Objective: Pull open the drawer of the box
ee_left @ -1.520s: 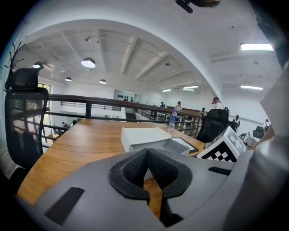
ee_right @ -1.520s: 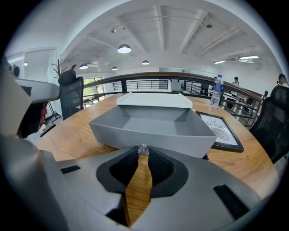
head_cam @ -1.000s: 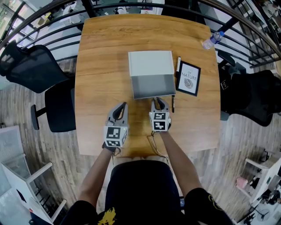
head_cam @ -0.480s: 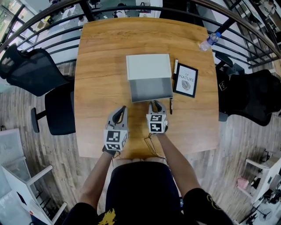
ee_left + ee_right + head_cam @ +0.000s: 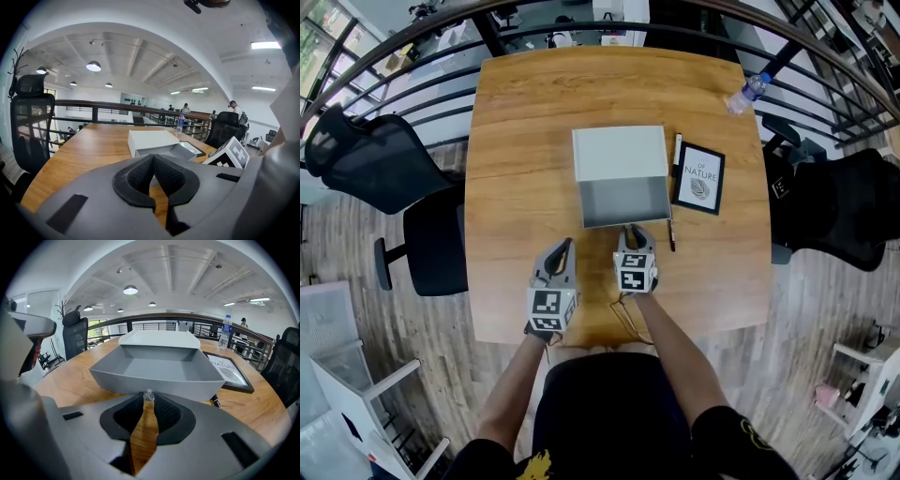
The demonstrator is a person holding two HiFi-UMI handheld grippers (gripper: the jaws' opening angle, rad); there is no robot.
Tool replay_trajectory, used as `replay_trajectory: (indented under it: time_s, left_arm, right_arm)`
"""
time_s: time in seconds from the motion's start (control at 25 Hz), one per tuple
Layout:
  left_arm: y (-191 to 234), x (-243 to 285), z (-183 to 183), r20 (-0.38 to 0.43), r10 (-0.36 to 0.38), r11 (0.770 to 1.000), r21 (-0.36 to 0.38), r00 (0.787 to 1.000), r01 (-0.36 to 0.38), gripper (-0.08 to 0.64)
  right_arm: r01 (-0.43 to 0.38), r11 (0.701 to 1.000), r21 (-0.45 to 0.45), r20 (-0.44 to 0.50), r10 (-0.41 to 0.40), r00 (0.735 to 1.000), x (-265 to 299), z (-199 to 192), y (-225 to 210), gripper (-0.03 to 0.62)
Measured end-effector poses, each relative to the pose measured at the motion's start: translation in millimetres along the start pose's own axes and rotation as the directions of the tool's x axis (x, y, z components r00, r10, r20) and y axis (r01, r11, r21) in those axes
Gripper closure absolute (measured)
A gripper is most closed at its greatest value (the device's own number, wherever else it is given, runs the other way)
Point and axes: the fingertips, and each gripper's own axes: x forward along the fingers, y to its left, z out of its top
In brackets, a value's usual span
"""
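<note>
A white box point(image 5: 619, 153) lies in the middle of the wooden table point(image 5: 516, 141). Its grey drawer point(image 5: 625, 202) stands pulled out toward me and holds nothing. My right gripper point(image 5: 634, 231) is at the drawer's front wall, shut on the small clear knob point(image 5: 148, 394) at the middle of the drawer front point(image 5: 157, 383). My left gripper point(image 5: 562, 246) rests to the left of the drawer, shut with nothing in it. In the left gripper view its pads point(image 5: 140, 176) meet, with the box point(image 5: 152, 139) beyond them.
A framed picture point(image 5: 700, 178) lies right of the box, with a pen point(image 5: 671, 230) beside the drawer and another pen point(image 5: 678, 150) by the box. A water bottle point(image 5: 748, 91) lies at the far right corner. Black chairs point(image 5: 366, 159) point(image 5: 834, 206) flank the table.
The head view has shifted a little. The drawer, the box and both grippers keep the same places relative to one another.
</note>
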Motion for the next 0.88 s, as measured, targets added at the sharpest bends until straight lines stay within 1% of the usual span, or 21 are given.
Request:
replay_trajectory:
  time_s: [0.08,0.2,0.36,0.52,0.64,0.76,0.88]
  left_arm:
    - [0.1,-0.2,-0.3,-0.001,0.008,1.000,-0.001,1.000,-0.008,0.543]
    - [-0.1,-5.0,-11.5,-0.030,0.023,1.000,-0.008,0.999,-0.023,0.543]
    - [-0.8,-16.9,-19.6,-0.042,0.052,0.998,-0.021,0.998,-0.053,0.543]
    - [-4.2,-29.4,-27.0,-0.055,0.064,0.998,-0.025,0.996,-0.066,0.543]
    - [-11.2,-43.2,-28.4,-0.052,0.055,0.998,-0.023,0.997,-0.056,0.543]
    - [-19.5,-60.7,-26.6,-0.041,0.035,0.999,-0.014,0.999,-0.036,0.543]
    - [-27.0,-74.0,-19.1,-0.017,0.001,1.000,0.010,1.000,0.000,0.543]
  right_arm:
    - [-0.010,1.000,0.011,0.003,0.010,1.000,1.7,2.3,0.0,0.523]
    - [-0.027,1.000,0.016,0.007,0.027,1.000,2.5,2.1,1.3,0.523]
    - [-0.033,0.999,0.004,0.030,0.033,0.999,5.6,4.8,0.3,0.522]
    - [-0.026,1.000,0.000,-0.001,0.026,1.000,10.5,-0.8,-0.6,0.520]
    - [-0.041,0.998,0.039,-0.026,0.042,0.999,3.1,-7.8,1.7,0.485]
    - [-0.032,0.997,0.068,-0.027,0.034,0.999,-19.3,-14.9,0.7,0.485]
    - [0.006,0.995,0.095,0.006,-0.007,1.000,-48.6,-10.1,-8.6,0.494]
